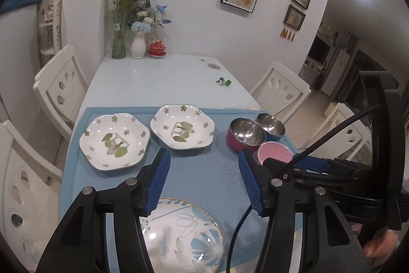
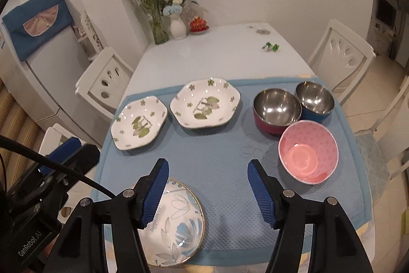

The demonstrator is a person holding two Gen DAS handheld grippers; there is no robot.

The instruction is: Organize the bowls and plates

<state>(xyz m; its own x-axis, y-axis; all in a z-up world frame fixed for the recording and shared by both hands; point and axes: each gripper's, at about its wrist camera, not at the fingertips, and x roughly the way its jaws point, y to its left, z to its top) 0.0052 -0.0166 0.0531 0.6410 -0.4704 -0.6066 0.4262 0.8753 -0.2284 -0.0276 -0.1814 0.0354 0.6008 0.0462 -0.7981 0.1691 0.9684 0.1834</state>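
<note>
**Two grippers open and empty above the mat, six dishes laid out**

Two claws, both roughly half open, nothing between the blue ribbed pads of either. Left gripper [image 1: 203, 179] hangs over the blue textured mat [image 2: 225, 170], right gripper [image 2: 208, 189] likewise, neither touching any dish. In the left wrist view the right gripper's black body and cable sit at the right edge, just in front of the pink bowl

Near to far:
- round white plate with blue flower print and gold rim [image 2: 176, 221], flat on the mat at its near edge, partly hidden behind the right gripper's left finger; also under the left gripper [image 1: 184, 234]
- pink polka-dot bowl [image 2: 308, 151], upright, right side of the mat, just in front of the steel bowls
- steel bowl with red outer wall [image 2: 276, 108] and steel bowl with blue outer wall [image 2: 315, 99], side by side at the far right of the mat, touching or nearly so
- two white hexagonal dishes with green floral print, left one [image 2: 139, 123] and right one [image 2: 205, 102], side by side at the far left, close but apart
- beyond the mat, pale blue table [image 2: 217, 55] with a small green and white trinket [image 2: 271, 47]
- at the far edge, glass vase with dried stems [image 2: 159, 27], white vase with blue flowers [image 2: 178, 26], red lidded cup on saucer [image 2: 199, 24]
- white chairs [image 2: 340, 53] on both sides
</note>
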